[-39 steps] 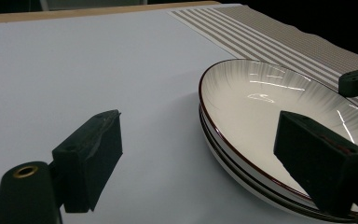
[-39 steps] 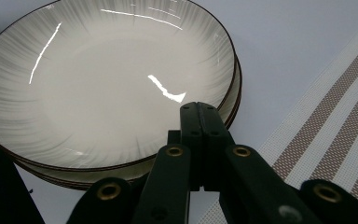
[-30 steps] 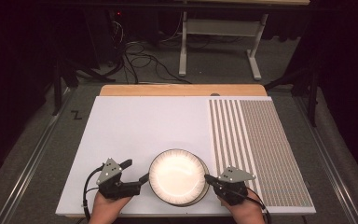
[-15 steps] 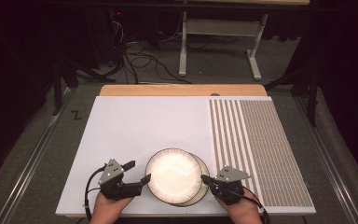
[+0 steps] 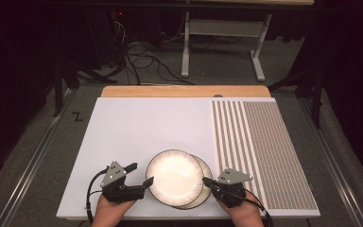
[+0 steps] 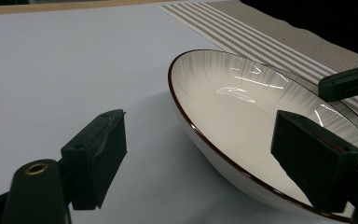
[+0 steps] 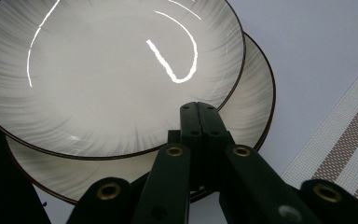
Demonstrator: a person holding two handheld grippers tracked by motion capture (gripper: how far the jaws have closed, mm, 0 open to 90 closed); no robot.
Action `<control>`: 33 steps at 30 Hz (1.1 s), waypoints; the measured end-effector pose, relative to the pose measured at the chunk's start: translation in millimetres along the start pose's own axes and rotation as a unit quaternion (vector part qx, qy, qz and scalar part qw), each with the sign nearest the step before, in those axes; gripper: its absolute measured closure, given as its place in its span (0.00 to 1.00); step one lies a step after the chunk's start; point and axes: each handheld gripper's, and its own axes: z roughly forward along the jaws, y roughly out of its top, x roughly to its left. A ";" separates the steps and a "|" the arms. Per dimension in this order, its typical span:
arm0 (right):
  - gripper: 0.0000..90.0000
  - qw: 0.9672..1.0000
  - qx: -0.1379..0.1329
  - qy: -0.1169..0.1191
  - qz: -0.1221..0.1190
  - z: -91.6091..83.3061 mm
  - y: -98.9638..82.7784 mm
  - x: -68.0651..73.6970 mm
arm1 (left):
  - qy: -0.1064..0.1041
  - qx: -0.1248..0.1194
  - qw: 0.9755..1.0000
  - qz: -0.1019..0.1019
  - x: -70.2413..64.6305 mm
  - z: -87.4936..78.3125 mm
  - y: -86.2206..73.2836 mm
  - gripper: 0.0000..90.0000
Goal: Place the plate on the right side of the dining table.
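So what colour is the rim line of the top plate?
Dark reddish-brown on the top plate, clearest in the left gripper view.

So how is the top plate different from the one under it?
The top plate shows its whole face; the bottom plate peeks out only as a crescent on the right side. The top plate sits shifted left and looks tilted, its left edge lifted off the table; the bottom plate lies flat. The left tool has its open jaws around the top plate's rim; the shut right tool rests over the bottom plate. Both are white, streaky, with dark rims.
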 end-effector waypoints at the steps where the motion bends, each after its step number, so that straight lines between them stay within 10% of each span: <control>1: 1.00 1.000 0.001 -0.001 0.000 -0.1 0.1 0.1 | 0.000 0.000 1.000 0.000 0.0 -0.1 0.1 0.21; 33: 1.00 1.000 0.014 0.013 -0.009 12.3 6.2 7.3 | -0.022 0.013 1.000 -0.014 -7.8 6.0 0.8 0.21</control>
